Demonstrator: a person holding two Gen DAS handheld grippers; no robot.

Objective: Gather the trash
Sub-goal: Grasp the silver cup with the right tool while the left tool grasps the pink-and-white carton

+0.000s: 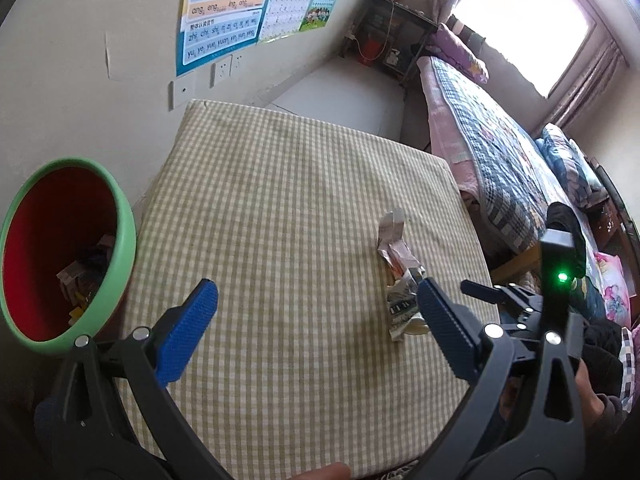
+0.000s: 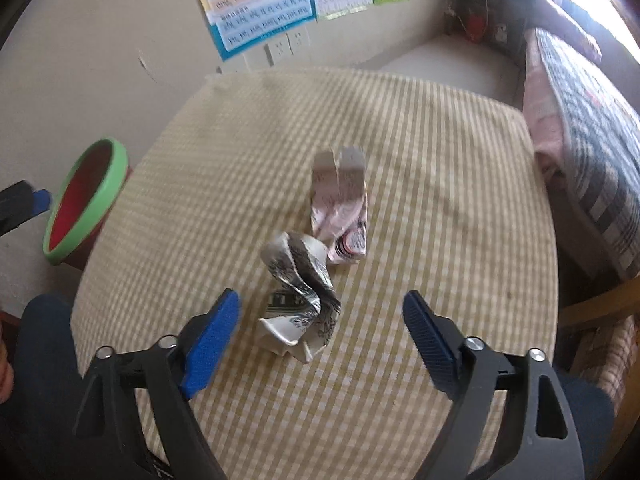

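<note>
Red bin [image 1: 48, 252] holds wrappers [image 1: 80, 280]; both grippers agape.

Two crumpled cartons [image 2: 300, 300] [image 2: 342, 208] are set touching mid-table [image 2: 440, 160]; a bin [image 2: 86, 200] is placed off its left edge.

1. the wall [image 1: 100, 60] is beige, with a letter poster [image 1: 224, 12] and white sockets [image 1: 222, 70] on it.
2. a bed [image 1: 500, 160] with a checked quilt stands at the right.
3. bright daylight comes through the window [image 1: 524, 12].
4. a dark shelf [image 1: 392, 36] stands in the corner.
</note>
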